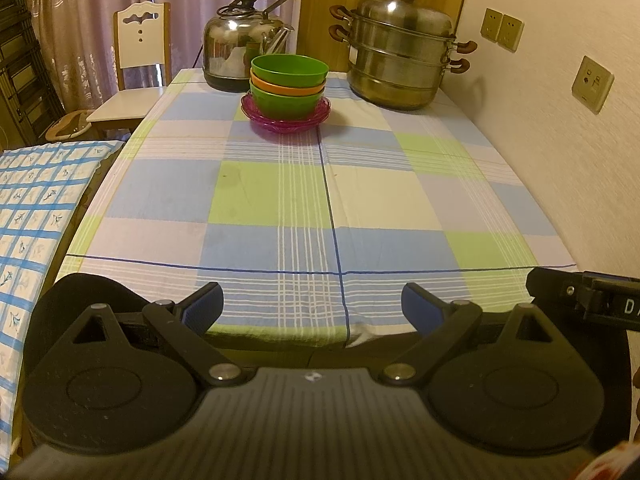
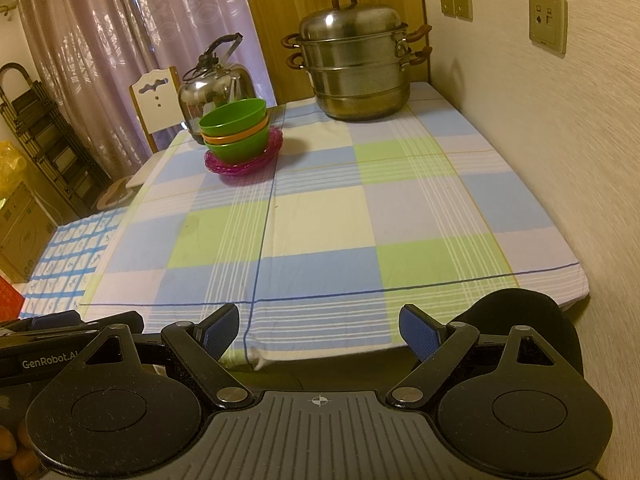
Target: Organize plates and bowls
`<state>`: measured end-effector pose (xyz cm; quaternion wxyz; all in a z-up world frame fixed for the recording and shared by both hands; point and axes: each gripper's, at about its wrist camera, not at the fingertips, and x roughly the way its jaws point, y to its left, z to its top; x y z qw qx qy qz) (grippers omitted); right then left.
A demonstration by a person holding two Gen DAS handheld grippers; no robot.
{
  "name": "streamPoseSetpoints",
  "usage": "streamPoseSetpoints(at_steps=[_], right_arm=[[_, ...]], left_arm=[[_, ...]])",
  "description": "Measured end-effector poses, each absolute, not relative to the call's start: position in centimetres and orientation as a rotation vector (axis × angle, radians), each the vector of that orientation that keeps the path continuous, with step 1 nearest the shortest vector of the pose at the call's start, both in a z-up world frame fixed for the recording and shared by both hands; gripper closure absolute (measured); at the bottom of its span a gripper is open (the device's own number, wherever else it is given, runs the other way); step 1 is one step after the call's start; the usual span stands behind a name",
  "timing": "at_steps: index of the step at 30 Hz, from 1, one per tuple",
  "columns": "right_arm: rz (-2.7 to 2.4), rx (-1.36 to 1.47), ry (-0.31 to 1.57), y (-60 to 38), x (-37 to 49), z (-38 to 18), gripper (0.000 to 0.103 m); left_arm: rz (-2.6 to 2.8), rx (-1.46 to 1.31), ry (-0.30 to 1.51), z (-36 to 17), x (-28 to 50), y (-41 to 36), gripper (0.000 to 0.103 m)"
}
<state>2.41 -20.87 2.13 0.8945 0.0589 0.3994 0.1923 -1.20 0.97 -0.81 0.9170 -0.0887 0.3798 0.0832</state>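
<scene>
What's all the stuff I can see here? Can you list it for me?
Bowls: three, green, orange, green, nested on the plates.
Plates: pink, stacked, count unclear, far end of table.
Kettle: one, steel, behind the bowls.
Steamer: one, steel, far right corner.
Tablecloth: one, blue-green-white check.
Chair: one, white, far left.
Sockets: beige, right wall.
Left gripper: black, open, empty.
Right gripper: black, open, empty.

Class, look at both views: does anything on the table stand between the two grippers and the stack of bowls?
Nothing visible does. Only bare tablecloth lies between the open left gripper, the open right gripper and the bowls. Kettle and steamer stand behind.
</scene>
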Motion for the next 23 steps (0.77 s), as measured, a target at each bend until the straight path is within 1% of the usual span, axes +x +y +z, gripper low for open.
streamPoseSetpoints(at_steps=[23], right_arm=[[0.398, 0.123, 0.827, -20.9, 2.5, 2.09, 0.016]], left_arm=[[0.172, -0.161, 0.778, -1.11, -1.15, 1.16, 0.008]])
